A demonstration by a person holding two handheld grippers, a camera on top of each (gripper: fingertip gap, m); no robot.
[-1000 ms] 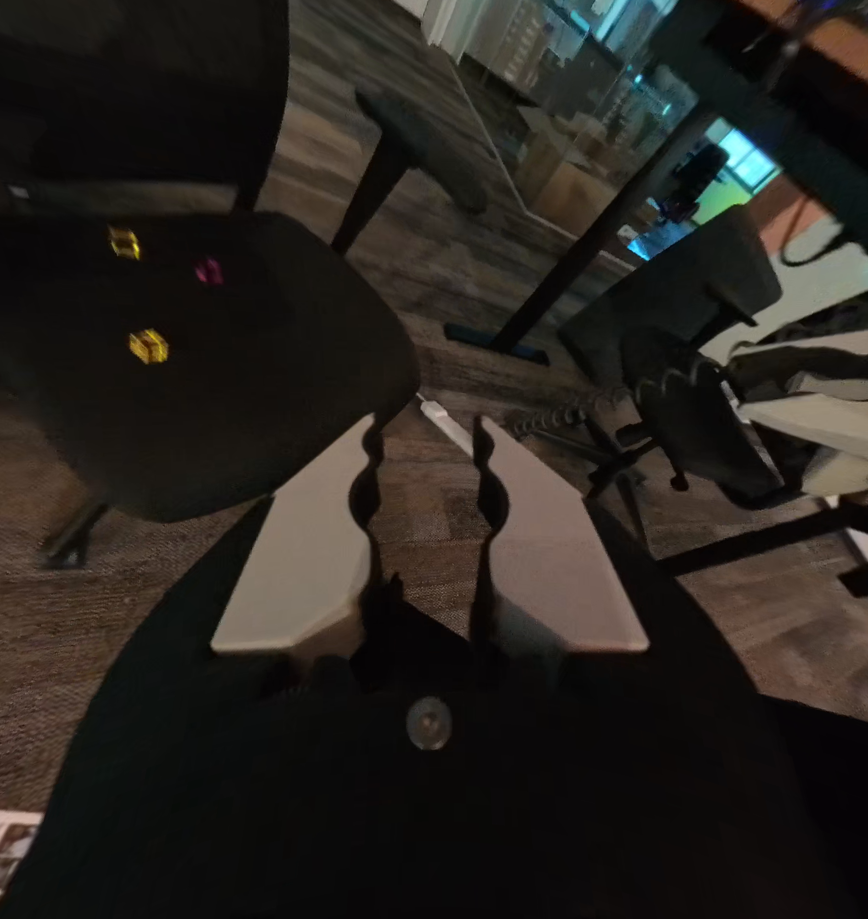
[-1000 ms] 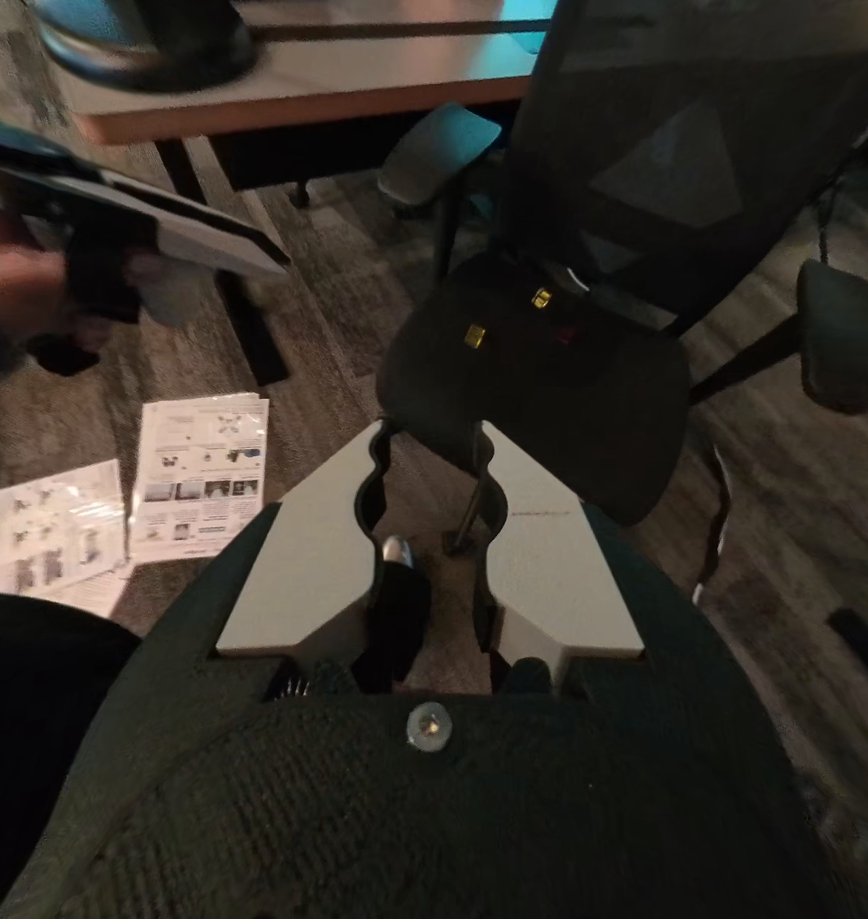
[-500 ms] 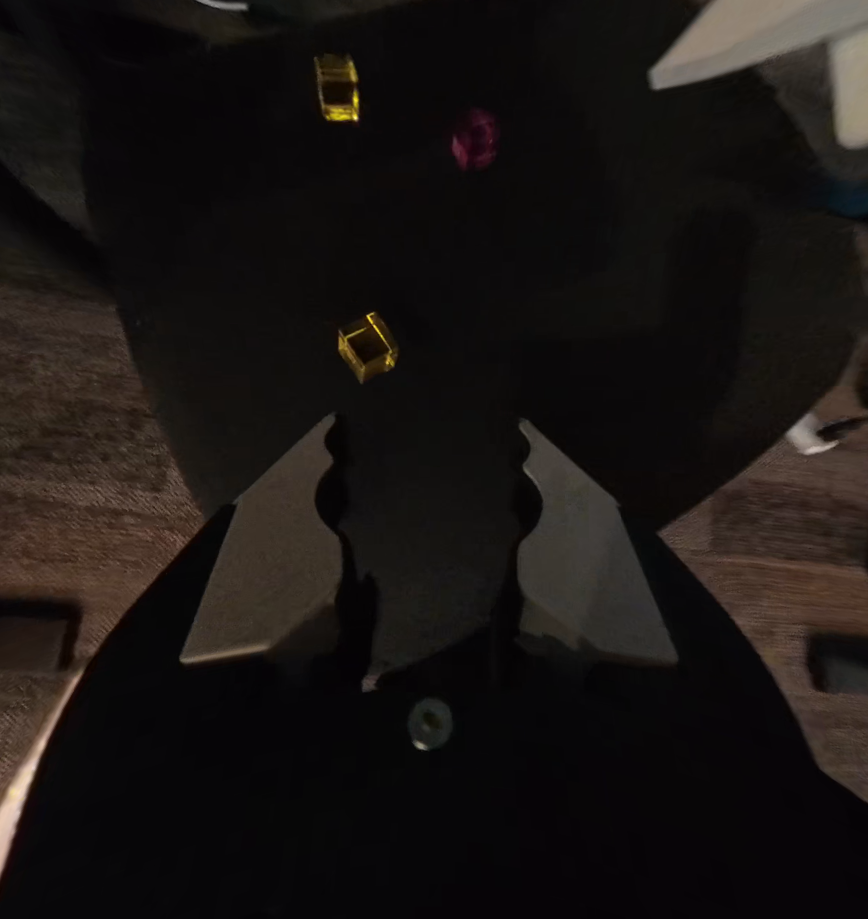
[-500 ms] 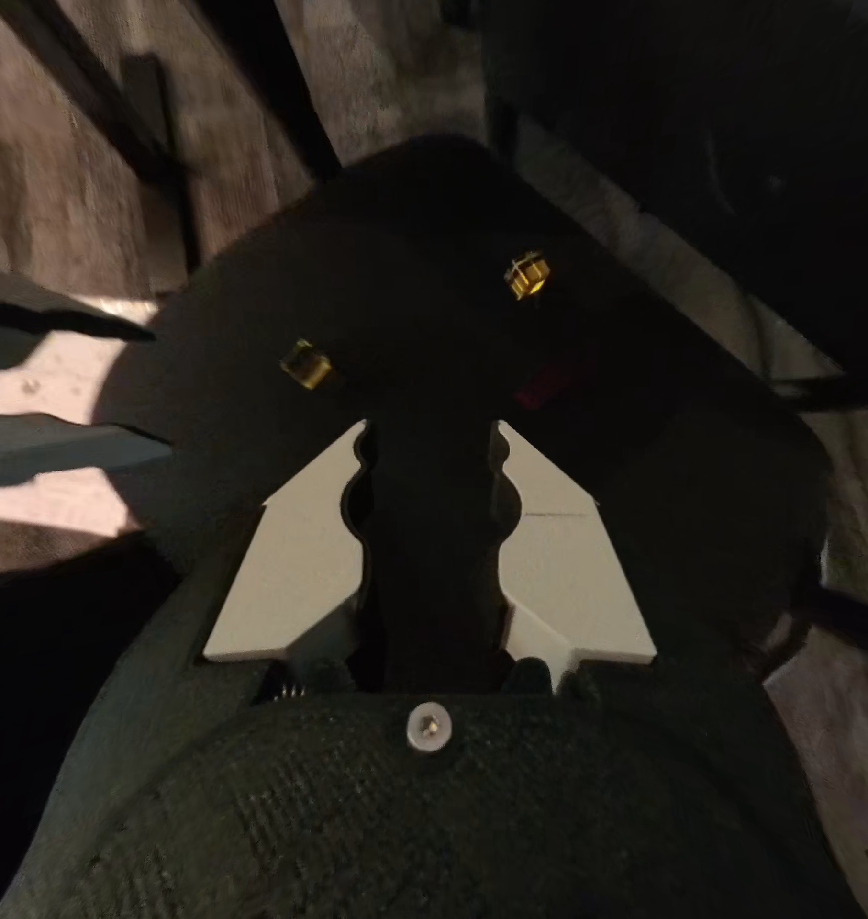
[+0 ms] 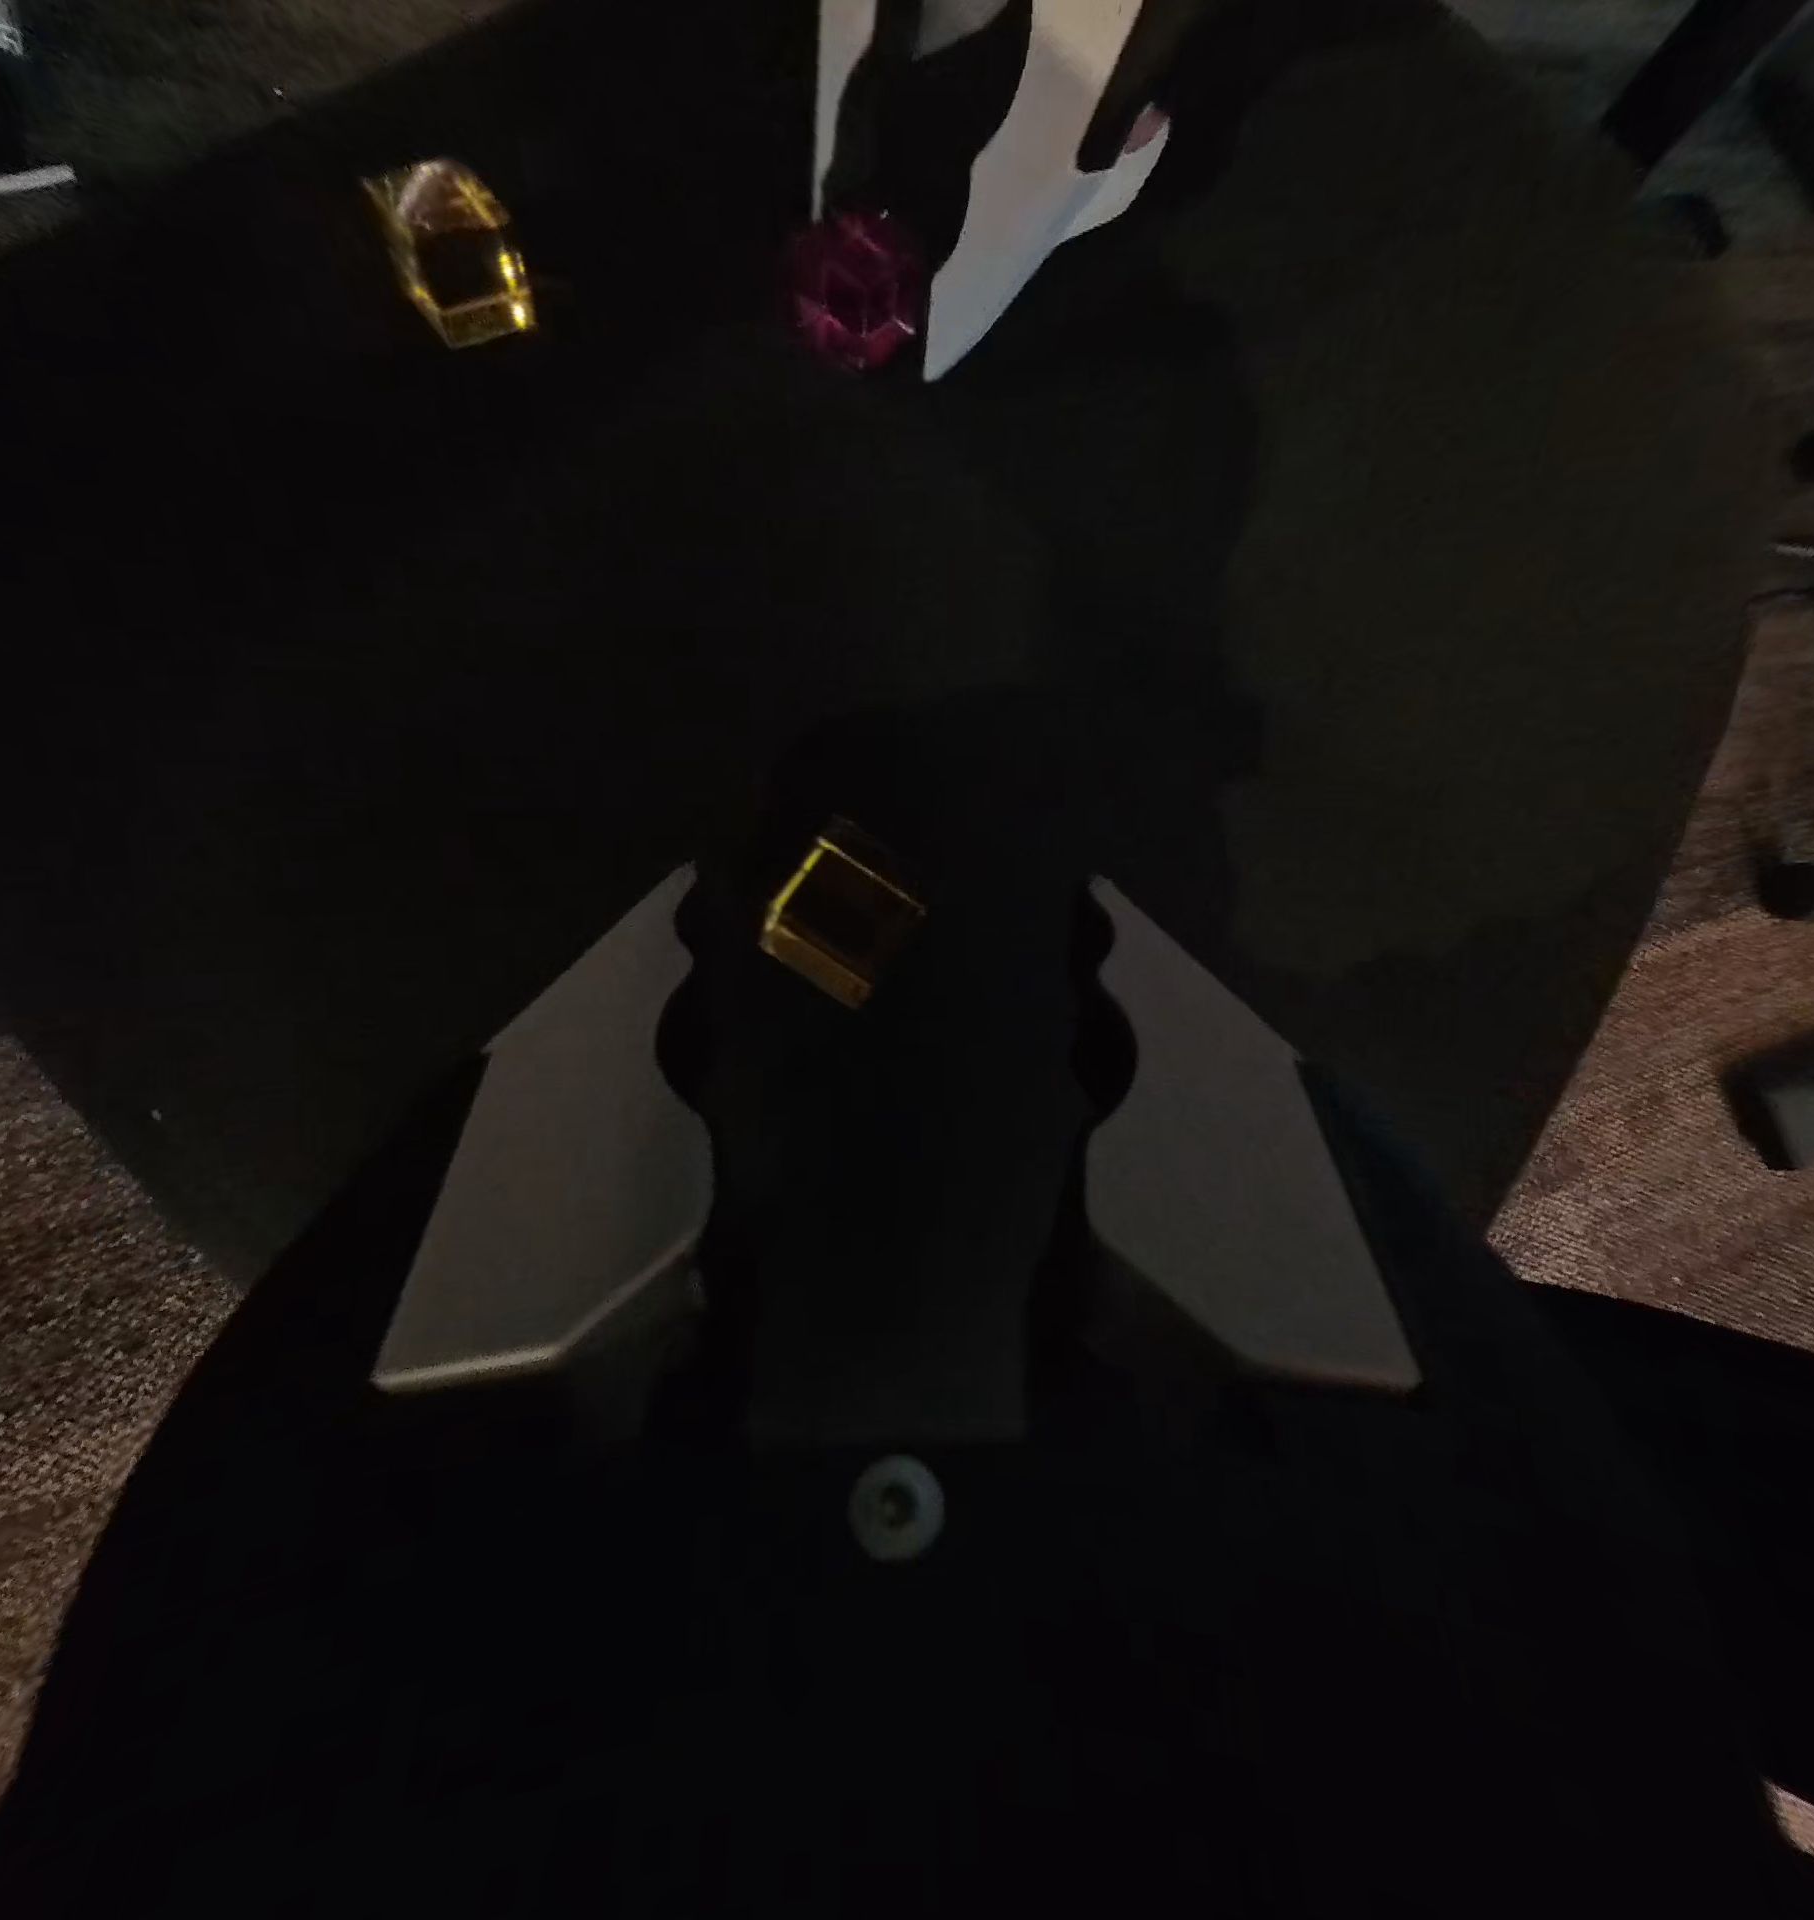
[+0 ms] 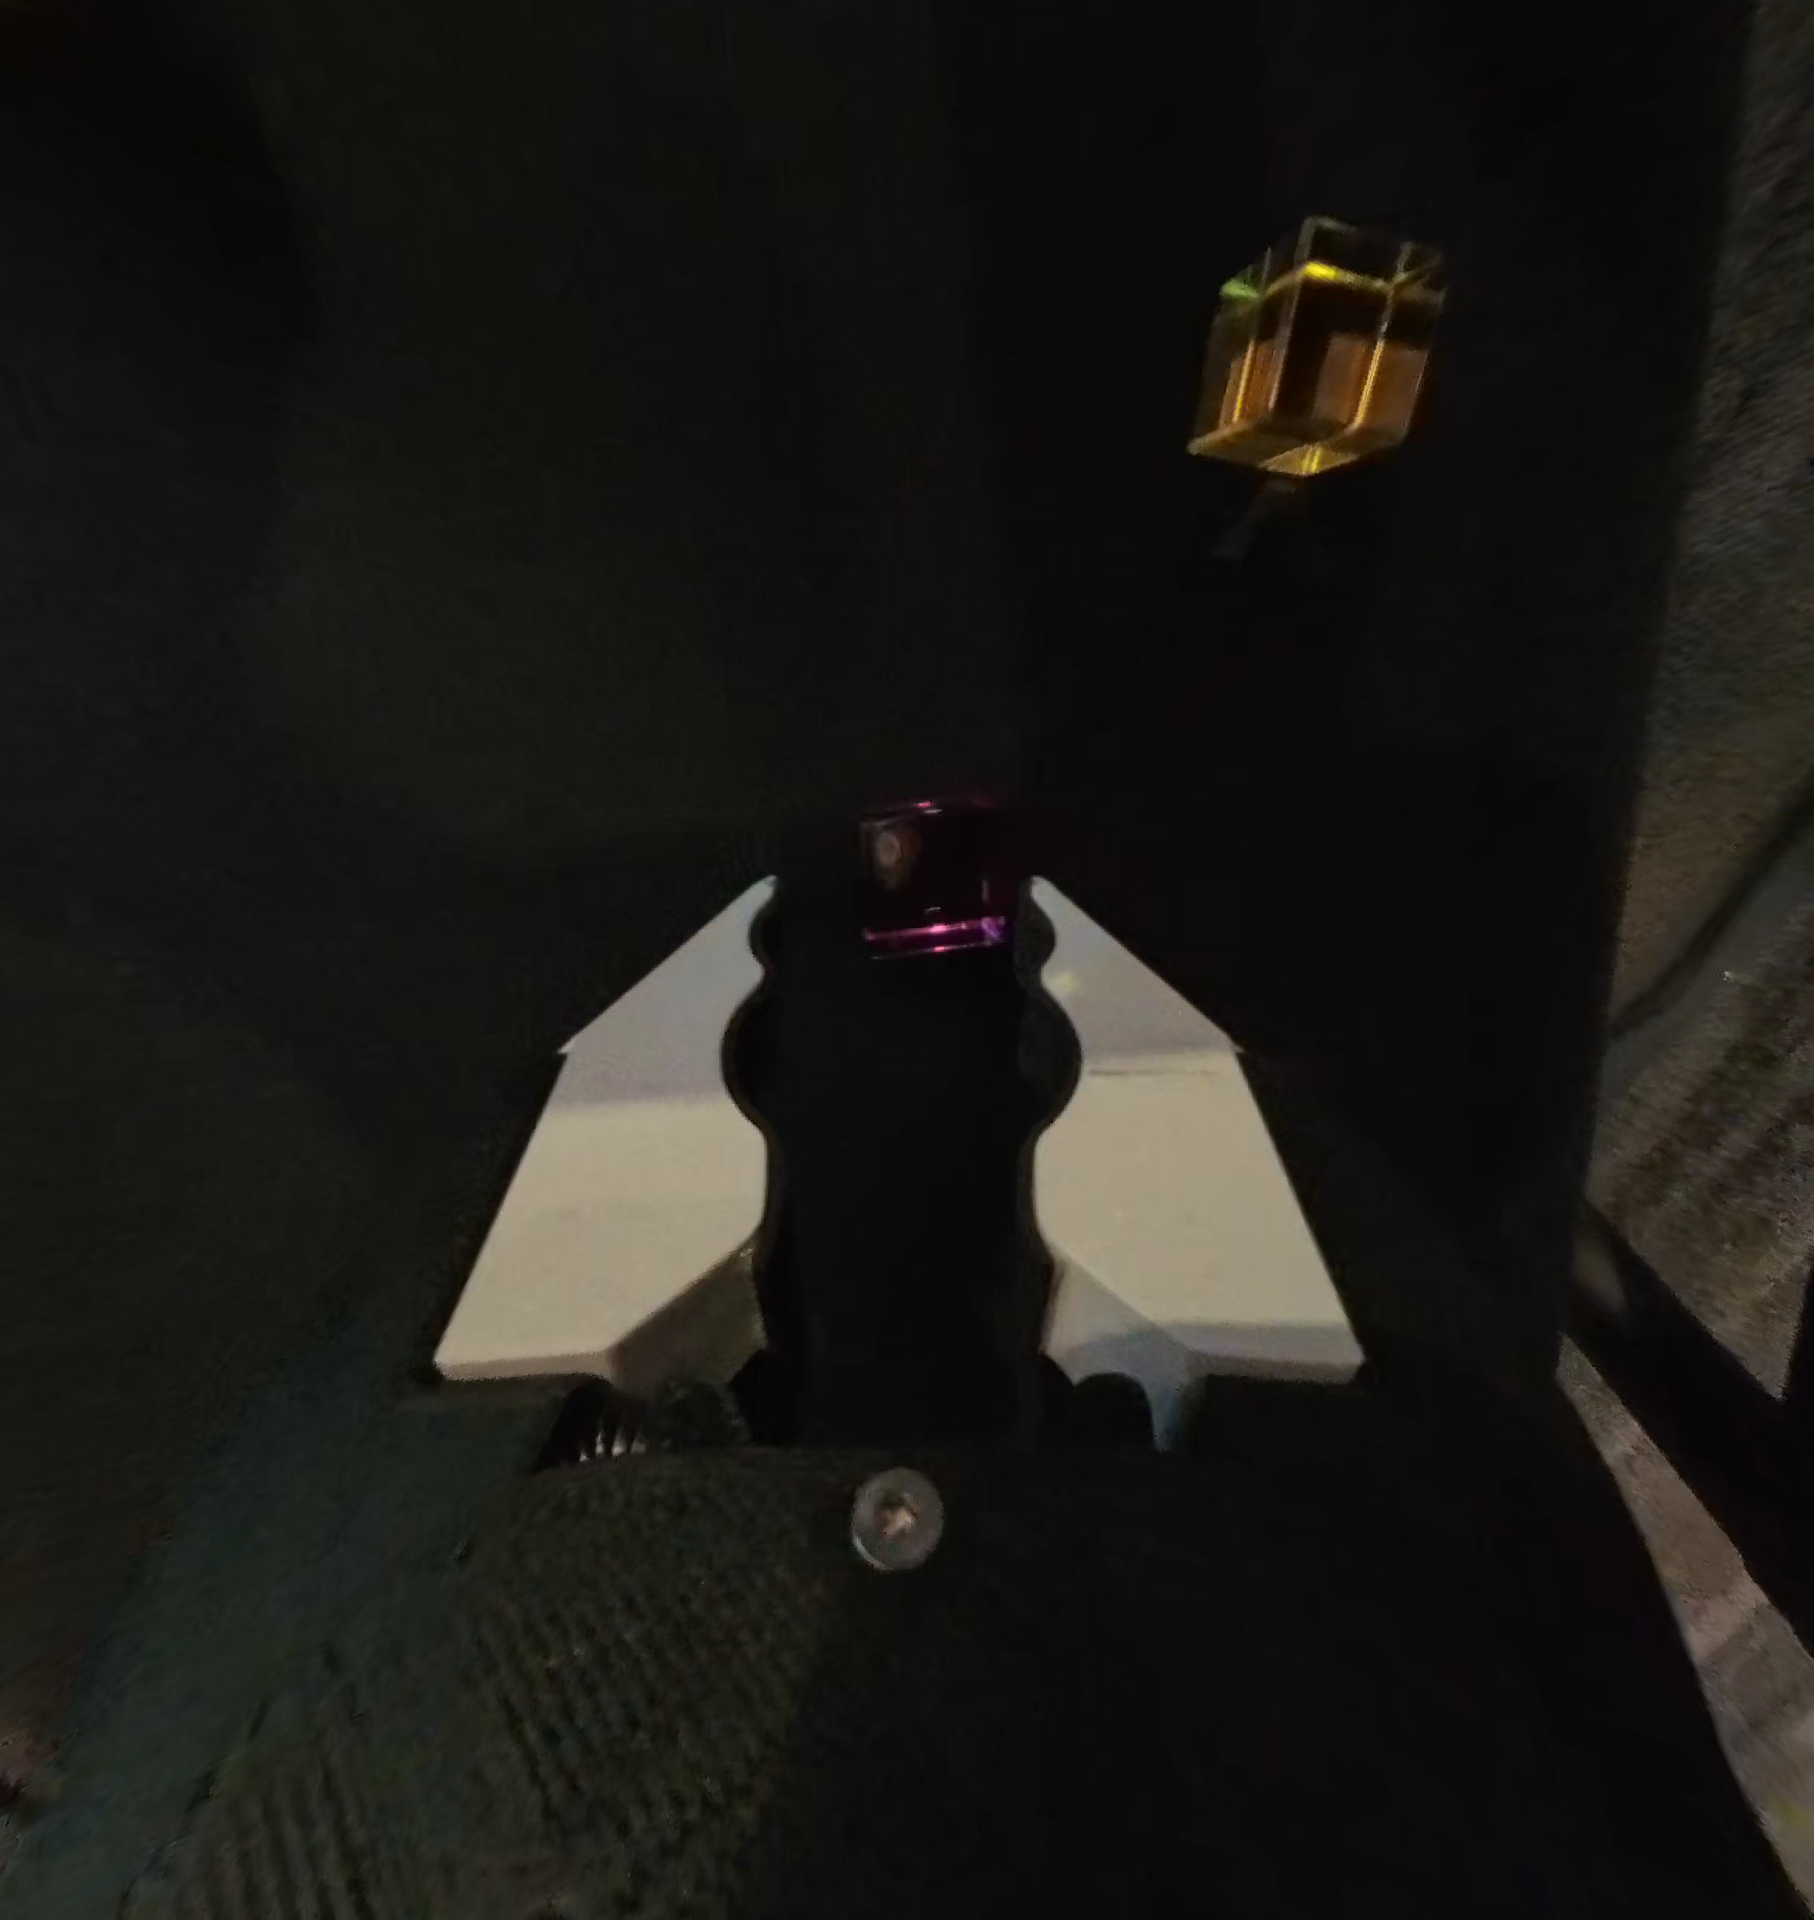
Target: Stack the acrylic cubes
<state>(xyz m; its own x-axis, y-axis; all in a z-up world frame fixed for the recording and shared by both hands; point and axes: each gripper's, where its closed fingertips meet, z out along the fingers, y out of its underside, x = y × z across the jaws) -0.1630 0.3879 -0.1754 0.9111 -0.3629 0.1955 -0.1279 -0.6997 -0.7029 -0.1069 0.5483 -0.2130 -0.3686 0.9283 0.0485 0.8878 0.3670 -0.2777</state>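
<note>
Three small clear cubes lie on a black chair seat (image 5: 363, 623). My left gripper (image 5: 892, 878) is open low over the seat, and a yellow cube (image 5: 841, 914) lies between its fingertips with a gap on both sides. My right gripper (image 6: 903, 883) is open around a magenta cube (image 6: 934, 883), which sits close to the right finger (image 6: 1121, 997) with a gap to the left one. In the left wrist view the right gripper's pale fingers (image 5: 996, 208) reach down beside the magenta cube (image 5: 856, 291). A second yellow cube (image 5: 456, 255) lies apart from both; it also shows in the right wrist view (image 6: 1318, 348).
Brown-grey carpet floor (image 5: 72, 1247) shows around the seat's edge, also at the right (image 5: 1661, 1091). In the right wrist view the seat (image 6: 467, 520) fills most of the picture, with dark chair parts and carpet (image 6: 1765, 727) at the right. One gripper's finger ends stand about 20 centimeters off the other's.
Both grippers have come down close over the seat. The left jaws opened wide and now straddle the near yellow cube. The right fingers now straddle the magenta cube.
</note>
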